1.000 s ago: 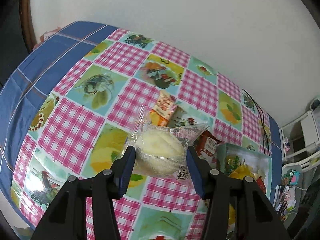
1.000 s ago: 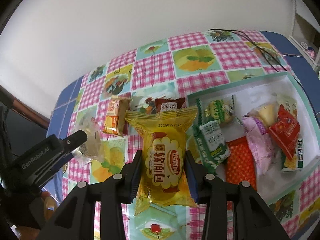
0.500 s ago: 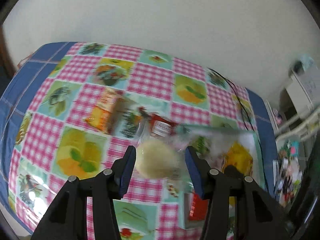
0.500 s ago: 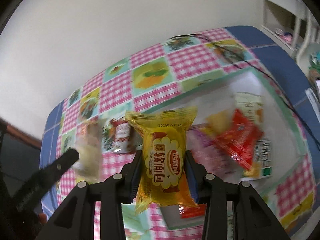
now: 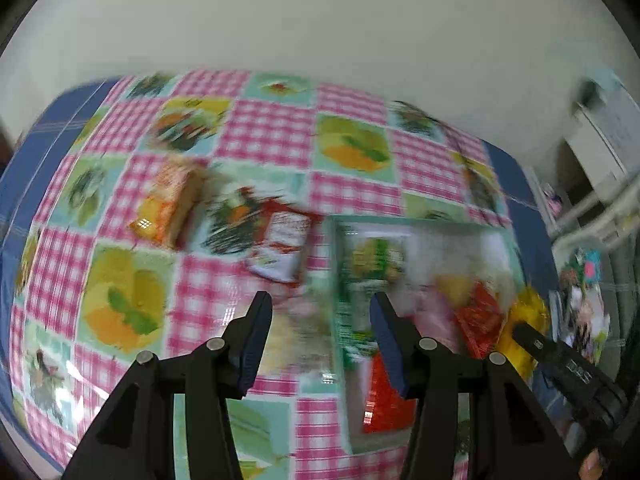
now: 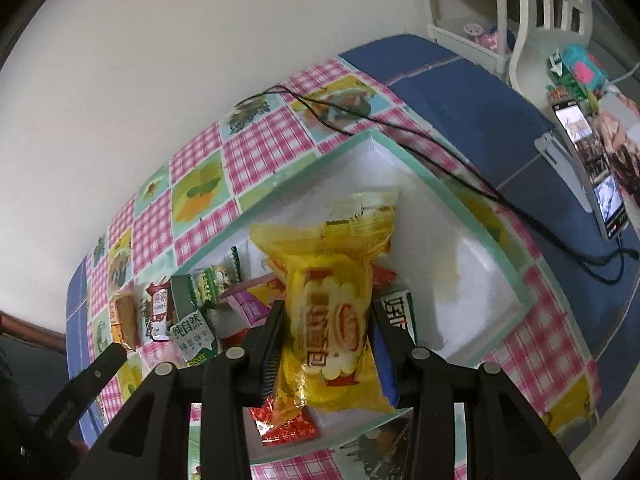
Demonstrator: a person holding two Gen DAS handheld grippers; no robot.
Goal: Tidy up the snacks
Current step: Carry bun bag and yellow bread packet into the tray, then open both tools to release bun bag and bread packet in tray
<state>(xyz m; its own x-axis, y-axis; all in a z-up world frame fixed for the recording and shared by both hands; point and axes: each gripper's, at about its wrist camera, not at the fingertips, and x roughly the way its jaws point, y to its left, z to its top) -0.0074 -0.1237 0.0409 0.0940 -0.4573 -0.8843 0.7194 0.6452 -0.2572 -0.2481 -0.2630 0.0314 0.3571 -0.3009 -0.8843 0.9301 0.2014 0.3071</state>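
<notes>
Overhead, right gripper [image 6: 326,350] is clamped on a yellow bread packet [image 6: 330,320], its long axis running along the fingers, far crimped end pointing away over the white tray [image 6: 472,280]; red Chinese characters on it, partly readable. Below in the tray, a green packet [image 6: 192,336] reads "BISCUIT". Left gripper [image 5: 320,336]: fingers spread apart, and through heavy blur I cannot tell whether anything sits between them. A red-white sachet [image 5: 280,248] and an orange packet [image 5: 166,208] lie on the checked tablecloth [image 5: 264,136], left of the tray.
</notes>
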